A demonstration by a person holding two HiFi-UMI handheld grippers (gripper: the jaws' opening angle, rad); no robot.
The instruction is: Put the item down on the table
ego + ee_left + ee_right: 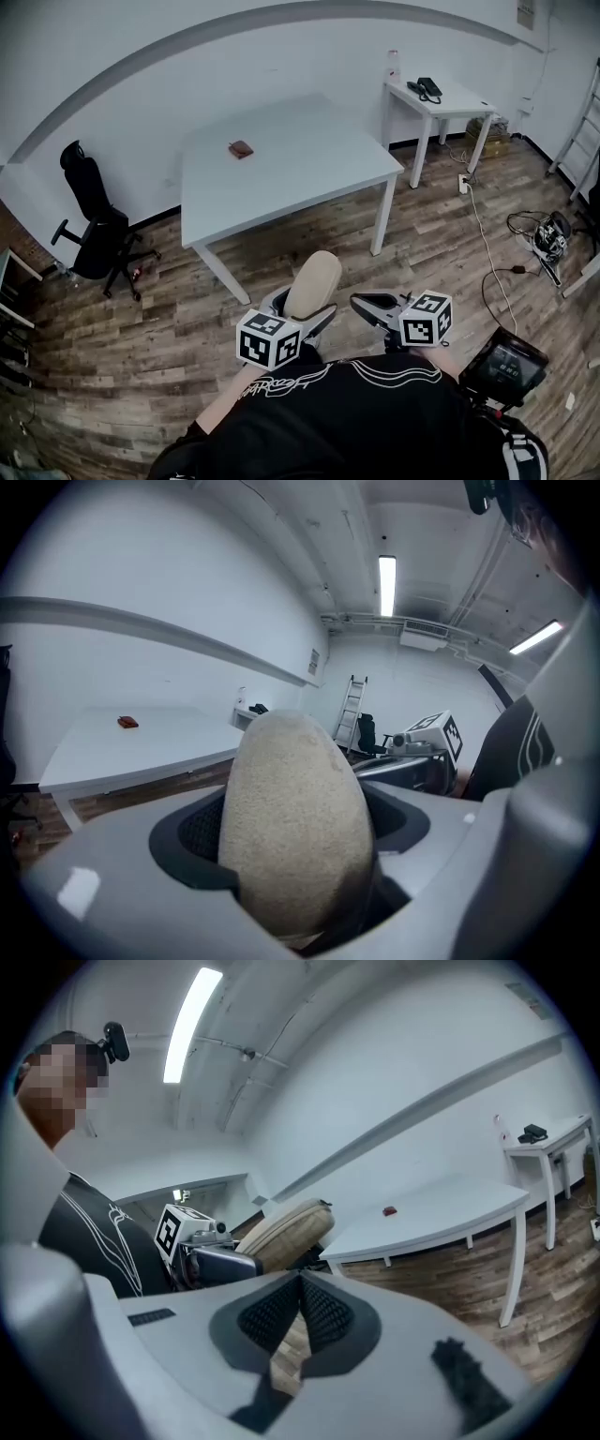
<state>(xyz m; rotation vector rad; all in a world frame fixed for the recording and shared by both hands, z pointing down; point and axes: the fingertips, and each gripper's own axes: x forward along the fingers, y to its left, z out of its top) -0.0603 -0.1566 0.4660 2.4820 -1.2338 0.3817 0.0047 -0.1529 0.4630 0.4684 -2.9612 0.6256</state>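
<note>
Beige pouch point(312, 281) clamped in left tongs point(302, 311), near the body, long axis pointing out along them; tabletop point(309, 169) well apart, far ahead. Jaws of right tongs point(364, 302) together, empty.

Black office chair point(97, 232), small side desk point(461, 99), ladder point(583, 131)

Bare office: white table point(300, 169), black swivel chair point(94, 225), desk phone point(428, 88), ladder point(579, 131), ceiling tube lights point(386, 574).
</note>
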